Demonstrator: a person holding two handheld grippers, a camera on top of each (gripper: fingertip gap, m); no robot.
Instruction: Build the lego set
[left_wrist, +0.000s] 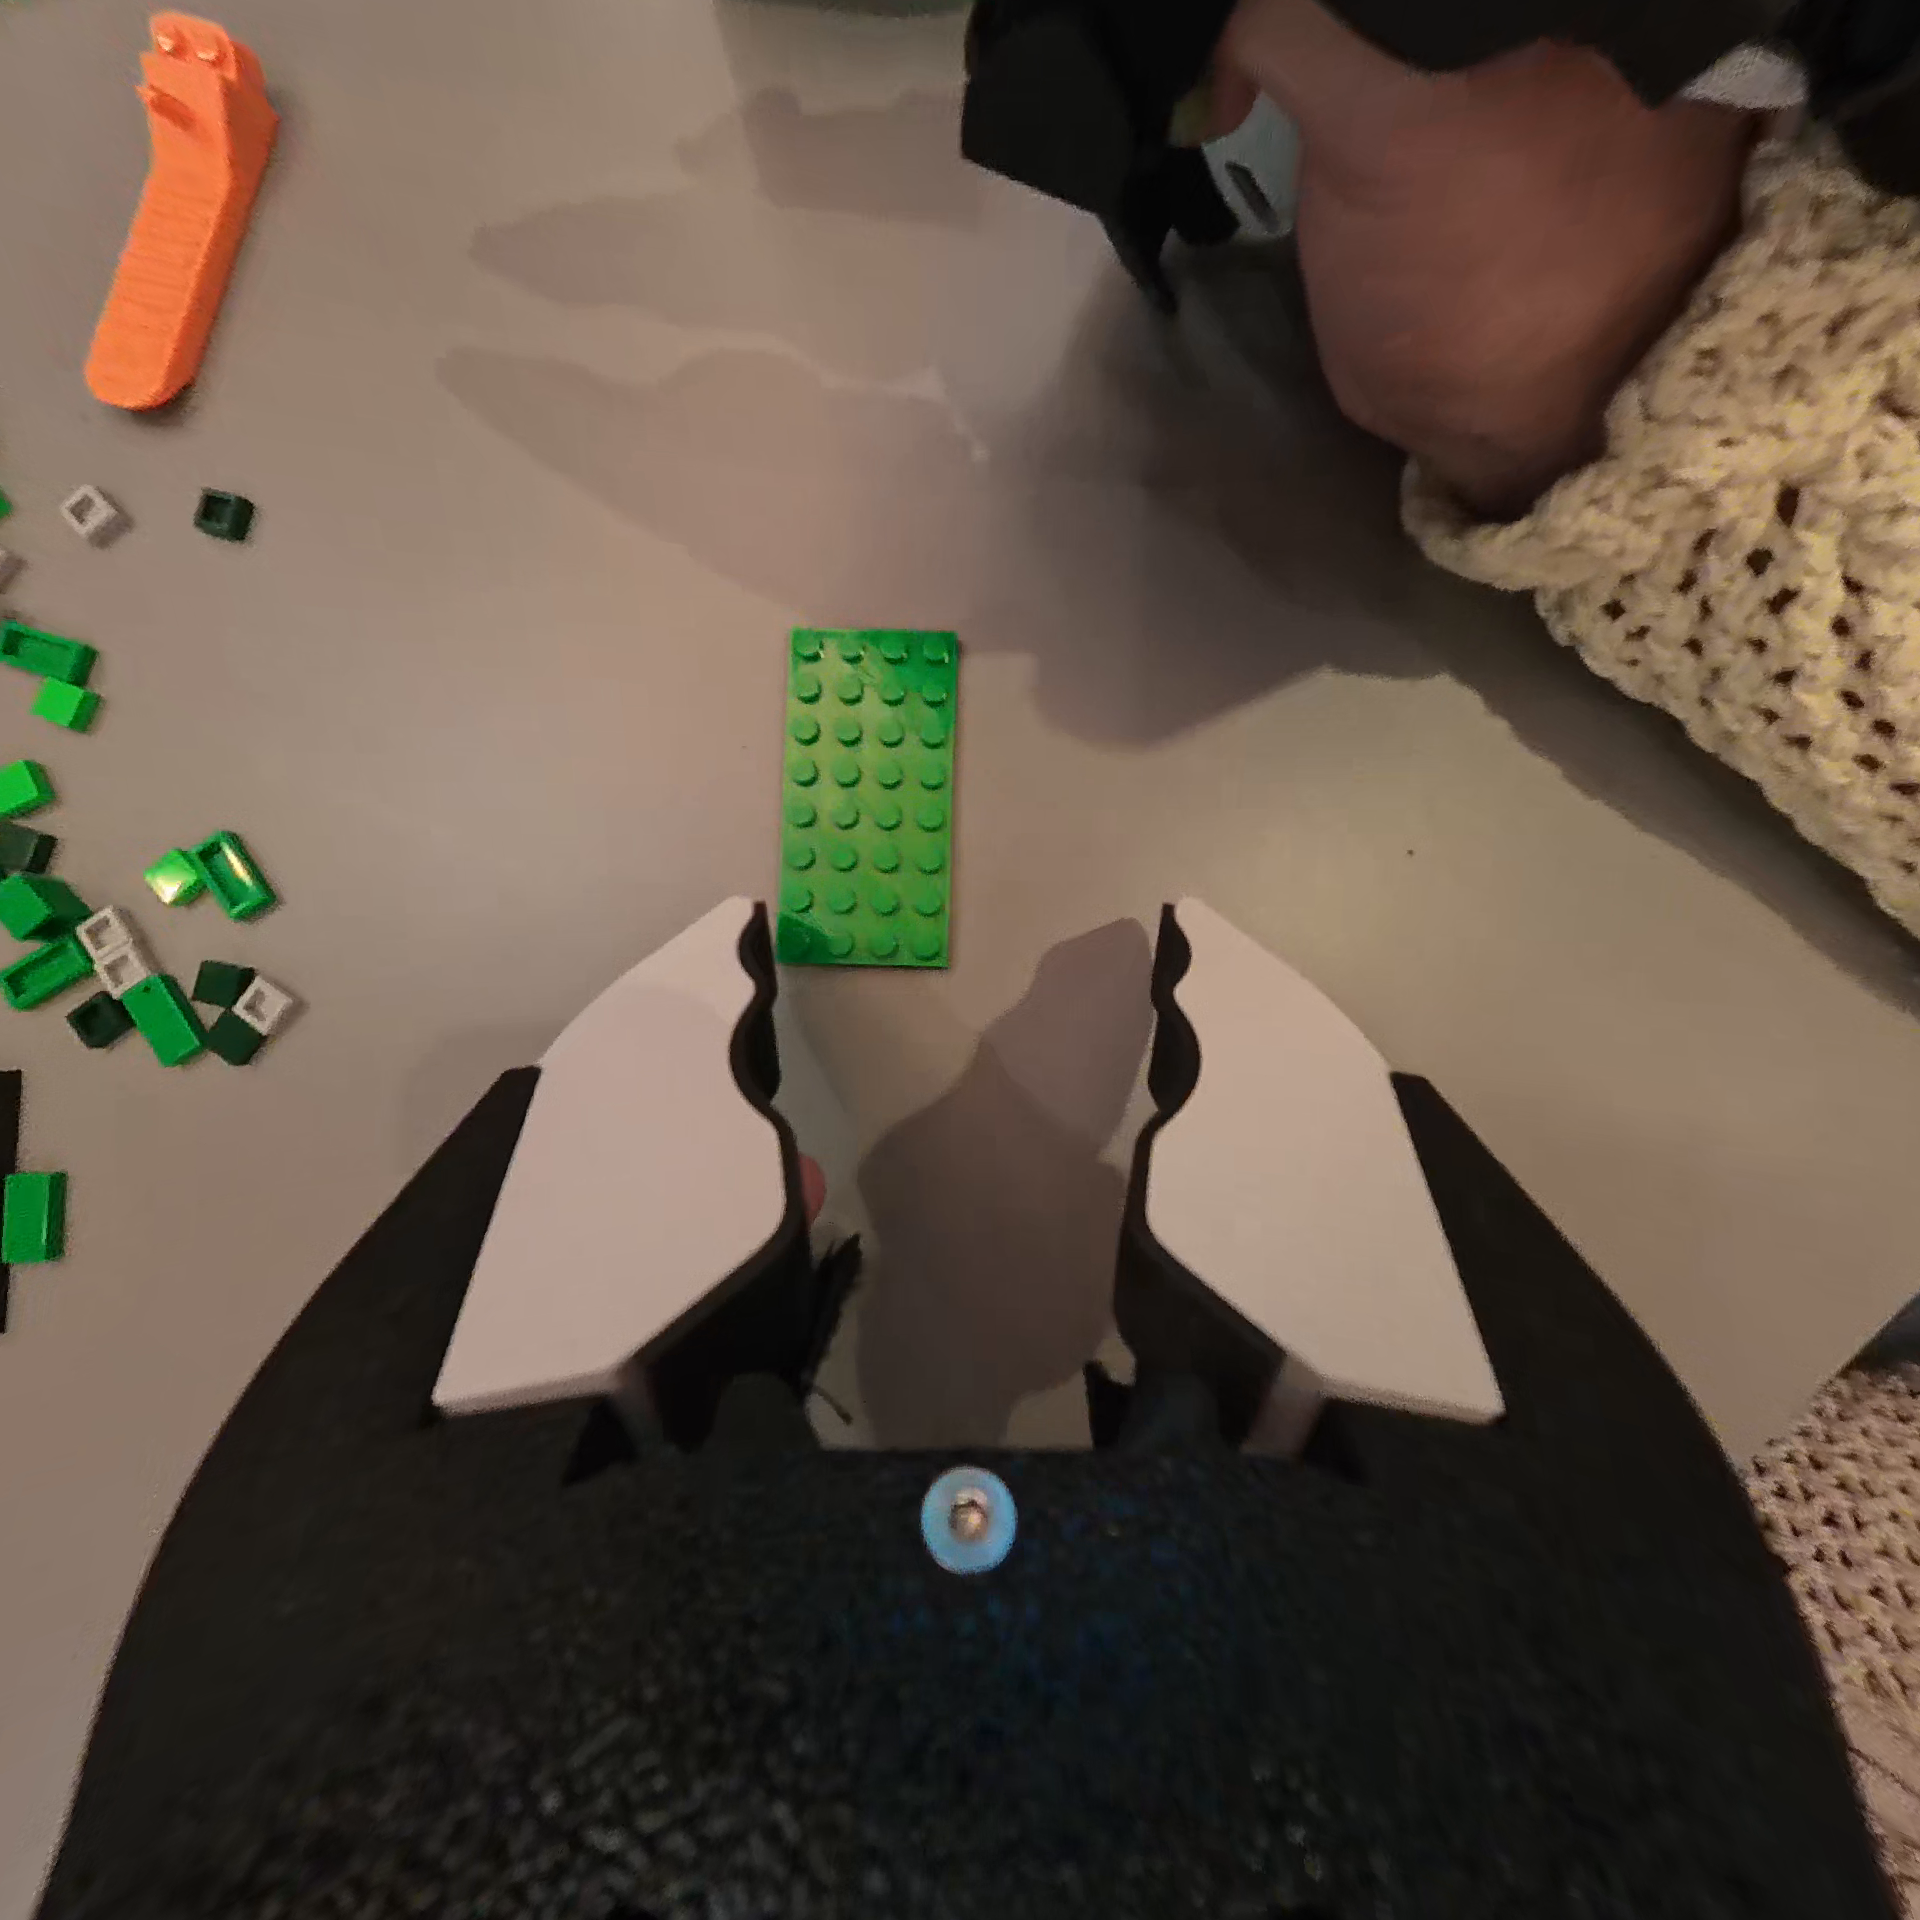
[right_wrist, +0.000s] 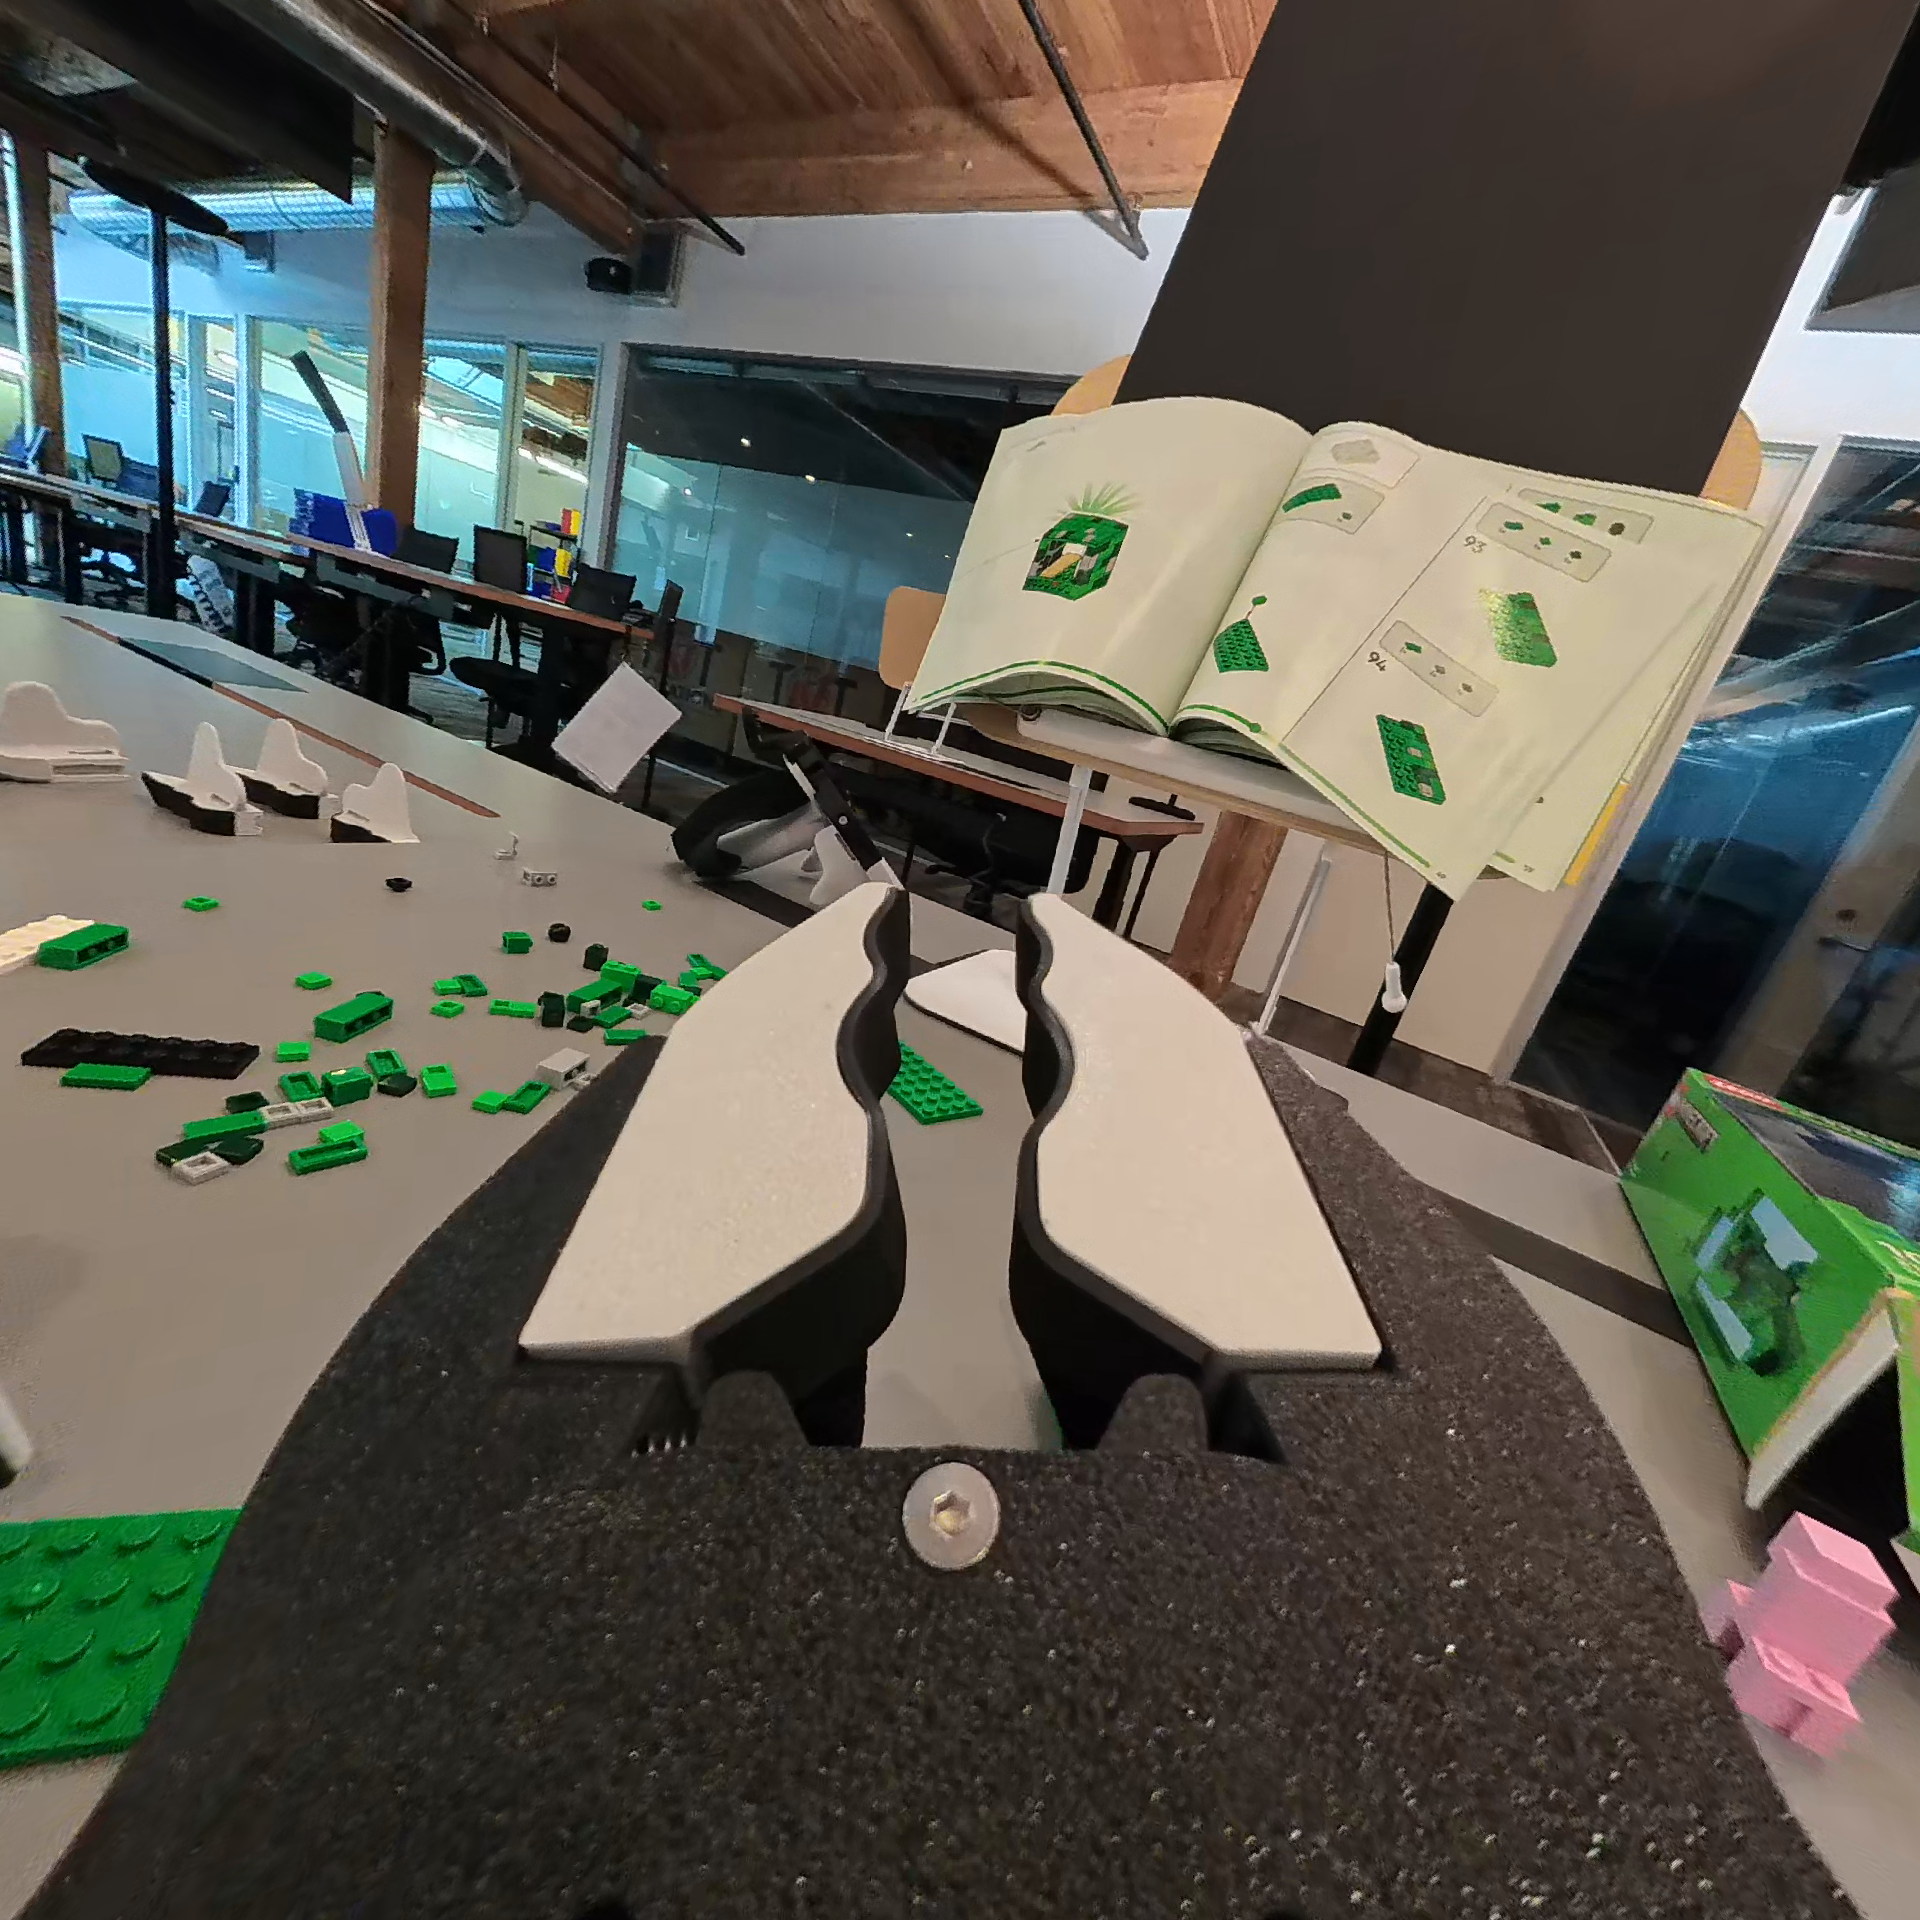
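large green plate (right_wrist: 73, 1621) cut off at left edge.

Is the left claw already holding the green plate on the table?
No. The left claw is open and empty, and the green plate lies flat on the table just ahead of its fingertips.

Empty right tool (right_wrist: 961, 935), fingers slightly apart, above scattered green bricks (right_wrist: 353, 1049).

Grey table (left_wrist: 520, 727): green plate (left_wrist: 868, 798), loose bricks (left_wrist: 156, 977), orange separator (left_wrist: 182, 213).
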